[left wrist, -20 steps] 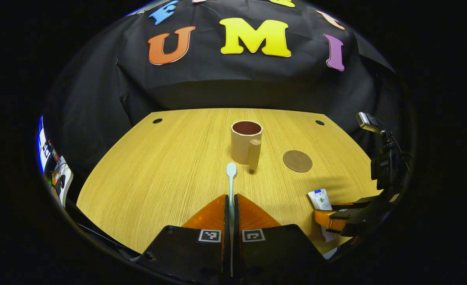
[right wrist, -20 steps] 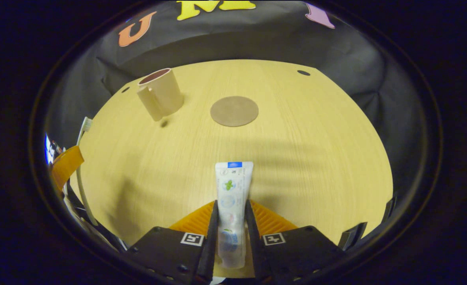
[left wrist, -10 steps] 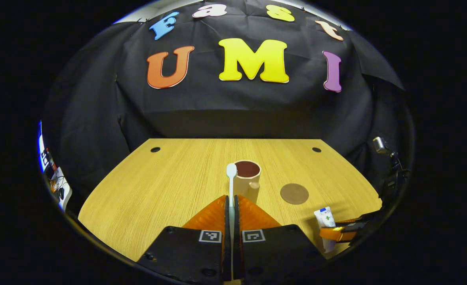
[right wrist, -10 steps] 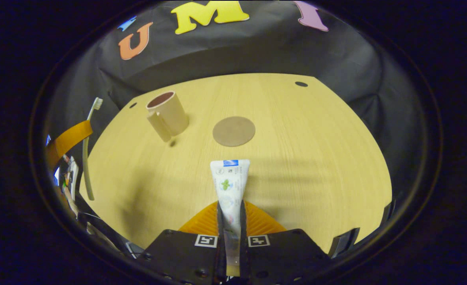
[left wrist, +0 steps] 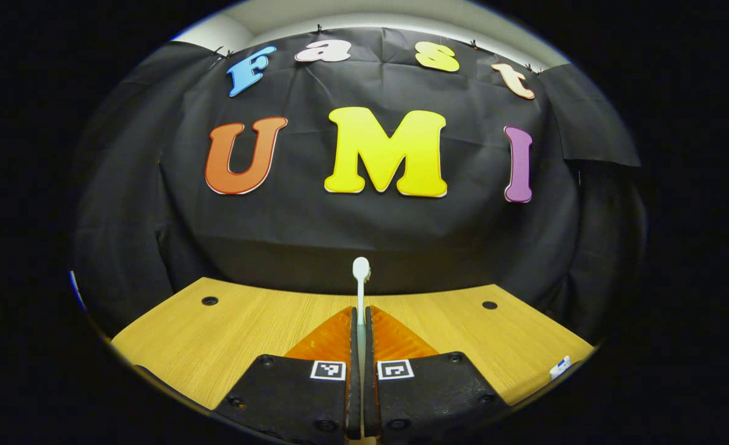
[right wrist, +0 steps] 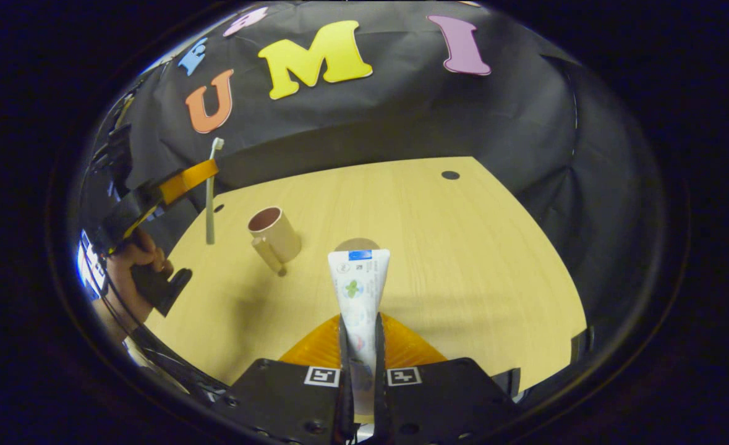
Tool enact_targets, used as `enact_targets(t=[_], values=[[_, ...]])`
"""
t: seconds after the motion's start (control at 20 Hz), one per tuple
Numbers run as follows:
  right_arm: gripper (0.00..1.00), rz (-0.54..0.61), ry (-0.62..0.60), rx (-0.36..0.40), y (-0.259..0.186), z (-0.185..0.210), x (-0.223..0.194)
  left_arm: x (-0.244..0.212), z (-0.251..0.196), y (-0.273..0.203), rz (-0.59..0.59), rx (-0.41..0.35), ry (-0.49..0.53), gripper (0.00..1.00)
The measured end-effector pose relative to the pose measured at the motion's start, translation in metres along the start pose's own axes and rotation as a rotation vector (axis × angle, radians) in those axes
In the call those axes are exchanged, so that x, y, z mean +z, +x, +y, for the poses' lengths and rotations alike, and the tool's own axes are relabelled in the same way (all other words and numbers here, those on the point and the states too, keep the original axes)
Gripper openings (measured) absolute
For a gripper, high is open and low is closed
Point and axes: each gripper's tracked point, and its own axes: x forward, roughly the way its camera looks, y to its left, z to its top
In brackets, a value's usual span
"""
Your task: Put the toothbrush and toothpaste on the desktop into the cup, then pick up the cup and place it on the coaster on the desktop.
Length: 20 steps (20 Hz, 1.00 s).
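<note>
A light wooden surface (left wrist: 228,334) with dark round holes (left wrist: 209,301) near its far corners stands against a creased black cloth wall (left wrist: 315,228). Above the cloth runs a pale strip (left wrist: 364,15), perhaps a ceiling. Soft shadows cross the wood.

toothpaste (right wrist: 358,290) print — too small to read
</note>
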Motion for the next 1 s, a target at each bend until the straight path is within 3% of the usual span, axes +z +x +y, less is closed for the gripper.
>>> enact_targets(t=[0.5,1.0], values=[[0.13,0.038,0.039,0.040,-0.014,0.022,-0.024,-0.020,0.003,0.070,-0.050,-0.010,-0.041,0.05],[0.13,0.047,0.028,0.028,-0.003,0.021,-0.024,-0.052,-0.005,0.070,0.026,-0.043,-0.041,0.09]])
